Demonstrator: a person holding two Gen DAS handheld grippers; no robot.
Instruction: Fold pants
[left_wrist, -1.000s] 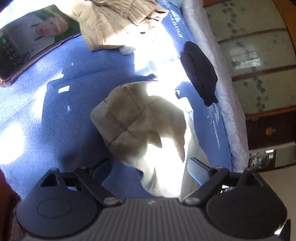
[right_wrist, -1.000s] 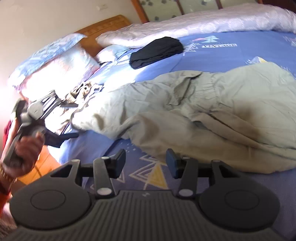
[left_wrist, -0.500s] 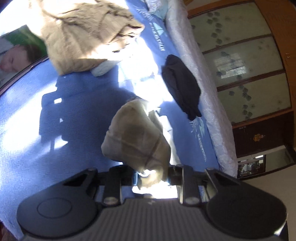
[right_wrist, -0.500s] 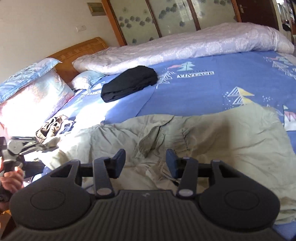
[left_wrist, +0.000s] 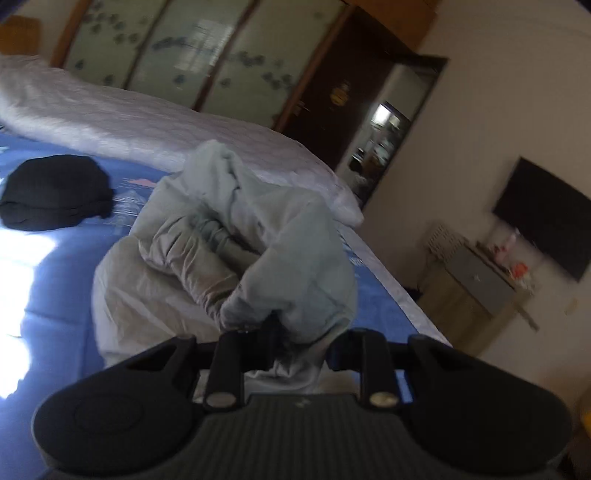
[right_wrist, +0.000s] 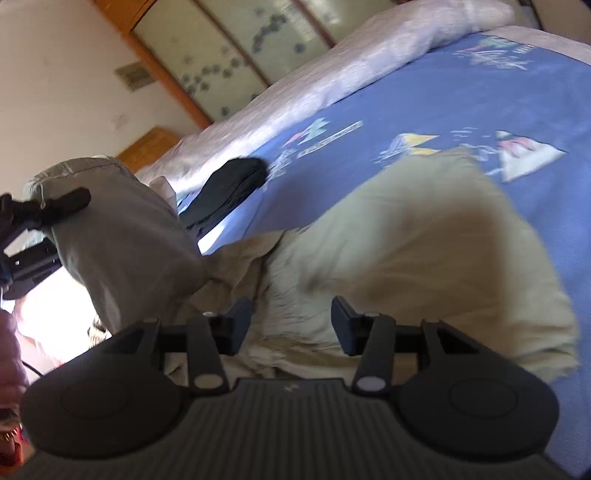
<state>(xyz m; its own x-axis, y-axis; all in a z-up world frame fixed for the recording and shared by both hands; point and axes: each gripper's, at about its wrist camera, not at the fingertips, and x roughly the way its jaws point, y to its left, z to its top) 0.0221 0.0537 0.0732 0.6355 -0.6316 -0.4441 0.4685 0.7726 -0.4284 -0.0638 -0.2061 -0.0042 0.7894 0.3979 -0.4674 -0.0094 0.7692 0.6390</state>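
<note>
The pale khaki pants (right_wrist: 424, 258) lie spread and rumpled on the blue bedsheet (right_wrist: 461, 96), and one end of them is lifted off the bed in a bunched fold (left_wrist: 258, 258). That raised end sits between the fingers of the left gripper (left_wrist: 295, 350), which have just closed and are pinched tight on the cloth; the fabric spills forward and over both fingers. In the right wrist view the same lifted leg hangs from the left gripper at the far left. The right gripper (right_wrist: 291, 325) hovers over the flat part of the pants with its fingers about half apart and nothing pressed between them, cloth showing below the gap. Beyond the fingers lies a black folded garment (left_wrist: 55, 192) on the sheet, and further out a white quilt (left_wrist: 129, 118) along the bed's far side.
</note>
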